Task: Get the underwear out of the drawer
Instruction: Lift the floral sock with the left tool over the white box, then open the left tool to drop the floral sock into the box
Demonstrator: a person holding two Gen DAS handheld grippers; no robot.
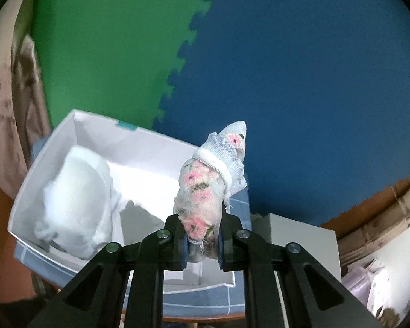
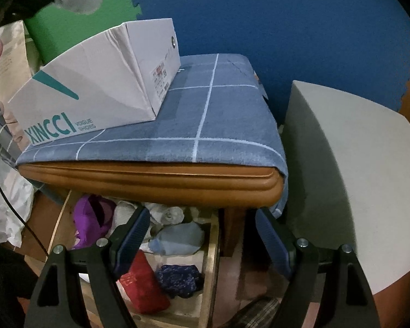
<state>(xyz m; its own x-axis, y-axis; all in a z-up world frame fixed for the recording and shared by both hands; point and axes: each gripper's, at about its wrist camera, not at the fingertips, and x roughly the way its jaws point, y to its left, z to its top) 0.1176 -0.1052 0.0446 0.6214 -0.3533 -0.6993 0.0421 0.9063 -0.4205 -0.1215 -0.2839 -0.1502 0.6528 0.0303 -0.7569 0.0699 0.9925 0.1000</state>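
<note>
Underwear roll in left grip, above the open box.

Left wrist view: pale knit underwear roll with pink floral print (image 1: 201, 191) is clenched in the left gripper (image 1: 202, 242), long axis running straight out ahead; white cardboard shoebox (image 1: 101, 132) lies below and left of the tips.
Right wrist view: right gripper (image 2: 202, 242) stands released, empty, over the wooden drawer (image 2: 209, 259) of remaining garments directly beneath.

White bundle (image 1: 73, 205) in shoebox (image 1: 101, 134) motion-blurred; drawer (image 2: 207, 268) front cut off; garments inside partly hidden by jaws.
</note>
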